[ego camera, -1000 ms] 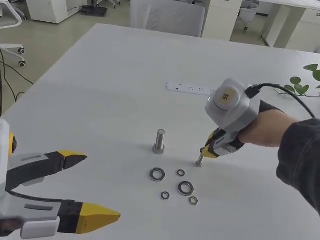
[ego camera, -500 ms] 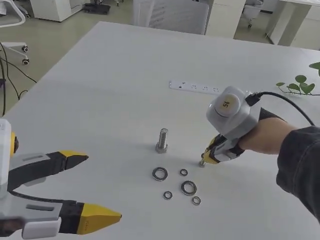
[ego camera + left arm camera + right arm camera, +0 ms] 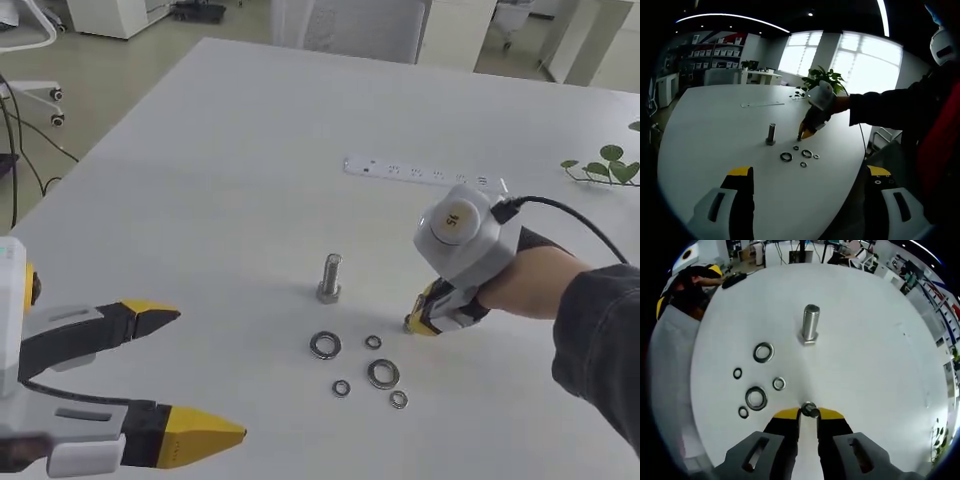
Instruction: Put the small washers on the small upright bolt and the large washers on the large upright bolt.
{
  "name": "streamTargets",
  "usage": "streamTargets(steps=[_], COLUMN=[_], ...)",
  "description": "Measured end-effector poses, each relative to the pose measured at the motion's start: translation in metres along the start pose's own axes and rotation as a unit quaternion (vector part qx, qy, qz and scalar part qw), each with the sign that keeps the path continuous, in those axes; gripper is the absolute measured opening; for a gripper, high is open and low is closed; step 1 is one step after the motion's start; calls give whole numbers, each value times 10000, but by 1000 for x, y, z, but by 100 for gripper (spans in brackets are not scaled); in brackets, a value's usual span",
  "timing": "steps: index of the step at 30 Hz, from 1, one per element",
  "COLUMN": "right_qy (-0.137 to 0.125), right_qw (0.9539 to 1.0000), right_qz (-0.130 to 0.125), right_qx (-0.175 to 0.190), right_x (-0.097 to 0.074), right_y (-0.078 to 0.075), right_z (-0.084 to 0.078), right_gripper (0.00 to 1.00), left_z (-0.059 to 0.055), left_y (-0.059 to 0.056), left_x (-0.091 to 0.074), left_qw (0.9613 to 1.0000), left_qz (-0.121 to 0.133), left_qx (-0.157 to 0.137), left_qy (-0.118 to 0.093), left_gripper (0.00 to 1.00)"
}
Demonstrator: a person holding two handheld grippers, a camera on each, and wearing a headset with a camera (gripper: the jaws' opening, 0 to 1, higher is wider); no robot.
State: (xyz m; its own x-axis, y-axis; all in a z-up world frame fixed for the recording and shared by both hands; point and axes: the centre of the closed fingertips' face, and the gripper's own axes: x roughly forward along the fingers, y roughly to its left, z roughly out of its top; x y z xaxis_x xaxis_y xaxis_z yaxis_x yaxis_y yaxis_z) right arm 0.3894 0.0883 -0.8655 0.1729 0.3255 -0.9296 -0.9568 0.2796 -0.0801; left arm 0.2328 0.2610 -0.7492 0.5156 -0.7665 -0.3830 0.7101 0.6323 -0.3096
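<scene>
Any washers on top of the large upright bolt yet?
No. The large upright bolt is bare from top to base; five washers lie flat on the table. Its far side is hidden. The right tongs grip the small bolt.

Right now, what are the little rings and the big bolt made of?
The rings look like metal: silver-grey and shiny, with bright glints. The big bolt seems metal too, pale silver with a soft sheen. Which metal, I cannot tell.
</scene>
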Motion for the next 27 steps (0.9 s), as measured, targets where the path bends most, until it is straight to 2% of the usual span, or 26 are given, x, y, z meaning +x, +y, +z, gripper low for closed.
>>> streamTargets(steps=[11,27], right_qy=[22,-12], right_qw=[10000,9998], right_qz=[9,-131], right_qx=[23,117], right_x=[7,3], right_y=[-2,-15], right_z=[-3,-2], right_gripper=[14,14], left_z=[0,0], left_y=[1,2], left_x=[0,-1], left_qw=[10000,10000], left_qz=[17,48], left_qx=[-12,-26], left_qy=[6,13], left_gripper=[91,91])
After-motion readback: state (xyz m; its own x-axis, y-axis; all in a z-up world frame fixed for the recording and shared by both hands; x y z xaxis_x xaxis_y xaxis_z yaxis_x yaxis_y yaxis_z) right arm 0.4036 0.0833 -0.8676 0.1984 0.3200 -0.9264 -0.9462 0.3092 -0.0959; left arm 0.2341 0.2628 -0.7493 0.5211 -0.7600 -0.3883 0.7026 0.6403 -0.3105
